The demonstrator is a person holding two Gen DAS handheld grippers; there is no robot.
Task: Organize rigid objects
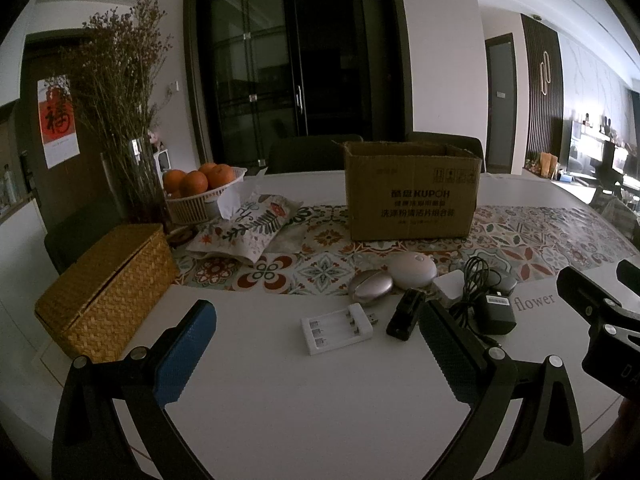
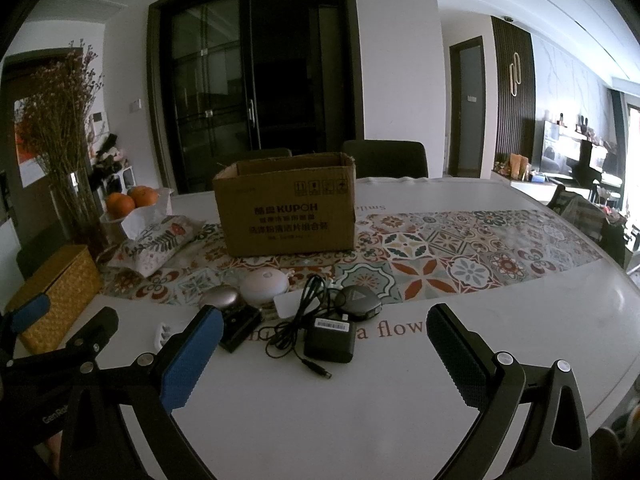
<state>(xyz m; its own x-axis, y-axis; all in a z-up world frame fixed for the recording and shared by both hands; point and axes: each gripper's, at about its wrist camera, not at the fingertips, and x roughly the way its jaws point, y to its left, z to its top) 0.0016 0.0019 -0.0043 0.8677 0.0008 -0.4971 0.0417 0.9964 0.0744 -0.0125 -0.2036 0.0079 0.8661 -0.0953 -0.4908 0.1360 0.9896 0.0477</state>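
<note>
Small rigid gadgets lie on the white table in front of an open cardboard box [image 1: 412,192] [image 2: 286,208]: a white battery charger [image 1: 338,328], a black rectangular device [image 1: 404,314] [image 2: 240,326], a silver oval [image 1: 370,286] [image 2: 220,298], a white round device [image 1: 412,270] [image 2: 264,286], a black power adapter with cable [image 1: 494,312] [image 2: 330,338], and a dark rounded gadget [image 2: 356,300]. My left gripper [image 1: 320,348] is open and empty, short of the charger. My right gripper [image 2: 326,352] is open and empty, short of the adapter.
A woven lidded basket [image 1: 108,292] [image 2: 56,292] stands at the left. Behind it are a vase of dried flowers [image 1: 132,184], a basket of oranges [image 1: 200,184] and a patterned tissue pouch [image 1: 248,228]. A patterned runner [image 2: 460,252] crosses the table. Dark chairs stand behind.
</note>
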